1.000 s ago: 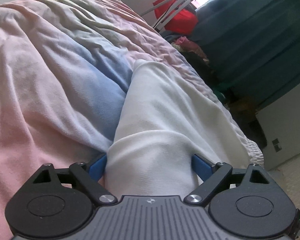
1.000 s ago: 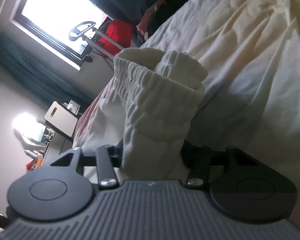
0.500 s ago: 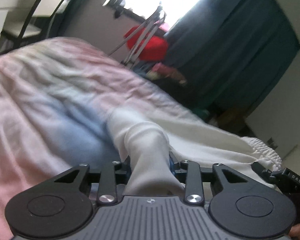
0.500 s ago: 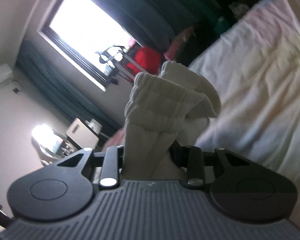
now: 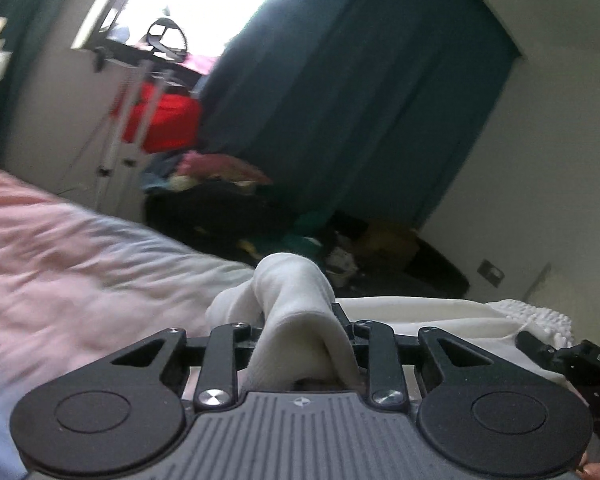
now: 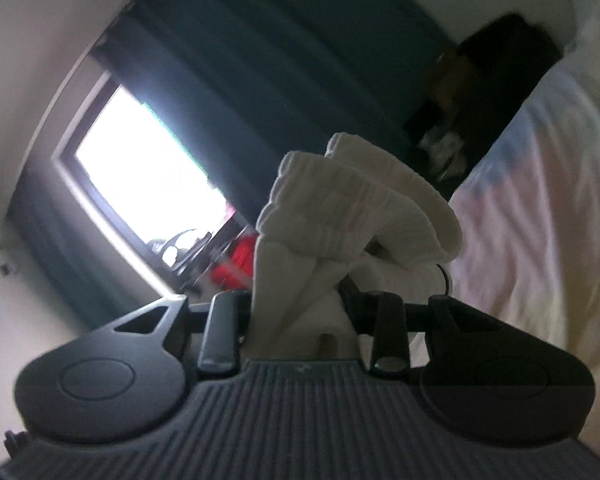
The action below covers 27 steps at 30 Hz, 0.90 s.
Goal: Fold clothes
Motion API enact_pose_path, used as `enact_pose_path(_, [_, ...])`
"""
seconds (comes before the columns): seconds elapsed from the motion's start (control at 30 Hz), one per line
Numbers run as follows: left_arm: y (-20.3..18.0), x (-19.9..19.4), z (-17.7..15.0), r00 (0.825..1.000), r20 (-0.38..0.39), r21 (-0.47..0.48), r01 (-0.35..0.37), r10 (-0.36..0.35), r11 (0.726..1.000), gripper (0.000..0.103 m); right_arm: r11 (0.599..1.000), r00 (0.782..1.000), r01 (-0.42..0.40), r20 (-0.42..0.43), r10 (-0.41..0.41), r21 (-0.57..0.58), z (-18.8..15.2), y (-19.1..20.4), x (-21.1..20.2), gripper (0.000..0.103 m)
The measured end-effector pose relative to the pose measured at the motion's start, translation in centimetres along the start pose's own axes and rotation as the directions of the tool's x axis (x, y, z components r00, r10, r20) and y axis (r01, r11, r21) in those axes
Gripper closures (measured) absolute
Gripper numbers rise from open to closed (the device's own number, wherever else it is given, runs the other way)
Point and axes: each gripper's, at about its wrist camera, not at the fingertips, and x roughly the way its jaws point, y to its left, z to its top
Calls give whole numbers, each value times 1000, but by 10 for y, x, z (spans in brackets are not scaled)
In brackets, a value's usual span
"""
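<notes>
A white garment with a gathered elastic waistband is held up off the bed by both grippers. In the left wrist view my left gripper [image 5: 300,340] is shut on a bunched fold of the white garment [image 5: 296,304], and the cloth runs right to its waistband [image 5: 540,316]. My right gripper shows there as a black part [image 5: 572,360] at the right edge. In the right wrist view my right gripper [image 6: 300,312] is shut on the ruffled waistband [image 6: 348,216], which stands up above the jaws. The fingertips are hidden by cloth in both views.
A pink and pale blue bedspread [image 5: 60,272] lies below, also in the right wrist view as the bedspread [image 6: 532,216]. Dark teal curtains [image 5: 340,100], a bright window [image 5: 188,0], a drying rack with a red cloth [image 5: 160,120] and a dark pile of clothes [image 5: 228,204] stand beyond the bed.
My left gripper went from open around the cloth to shut on it. Both grippers have lifted and tilted up, so the bed has dropped low in view and the room fills the frames.
</notes>
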Motion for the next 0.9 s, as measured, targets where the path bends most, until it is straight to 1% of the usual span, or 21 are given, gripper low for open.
enact_pose_path(0.07, [-15,34,-4,1000,-24,16,8,-8,1000,74,999,999,33,30,-33,7,14,-20,10,68])
enact_pose_path(0.17, [-29,79,-20,998,-69,50,17,-13,999,74,997,995,80,57,-80,5,20,-51,18,68])
enact_pose_path(0.23, [-29,99,-37,994,-109,64,22,-15,998,74,993,992,114,45,-115,19,11,-77,19,68])
enact_pose_path(0.3, [-26,109,-57,990,-137,100,30,-16,995,74,988,988,148,31,-149,33,3,-102,20,68])
enact_pose_path(0.33, [-26,112,-69,990,-138,131,35,-17,991,73,985,986,168,11,-169,42,-4,-113,18,68])
enact_pose_path(0.4, [-22,108,-92,992,-126,189,50,-27,981,73,981,984,179,-22,-178,69,-18,-135,7,68])
enact_pose_path(0.47, [-16,103,-113,991,-132,223,51,-21,973,72,982,984,175,-24,-174,69,-35,-148,-6,68])
enact_pose_path(0.53, [-7,98,-132,989,-146,248,44,-8,968,70,976,979,203,-52,-199,76,-52,-156,-17,68])
enact_pose_path(0.6, [2,94,-147,987,-156,275,19,25,961,64,963,967,245,-92,-236,113,-67,-166,-26,67])
enact_pose_path(0.63, [6,93,-153,986,-162,293,8,42,956,58,955,961,267,-112,-254,131,-74,-171,-31,66])
enact_pose_path(0.67, [7,91,-155,984,-170,303,1,53,953,55,946,953,289,-133,-270,149,-81,-175,-35,64])
enact_pose_path(0.73, [8,85,-156,981,-185,314,-6,67,950,47,933,943,317,-160,-291,169,-83,-176,-39,63])
enact_pose_path(0.83, [-2,55,-143,982,-177,327,1,60,945,45,908,916,376,-220,-335,185,-70,-162,-46,62])
enact_pose_path(0.9, [-9,34,-133,984,-170,335,8,52,942,45,882,879,445,-262,-398,154,-58,-147,-57,62])
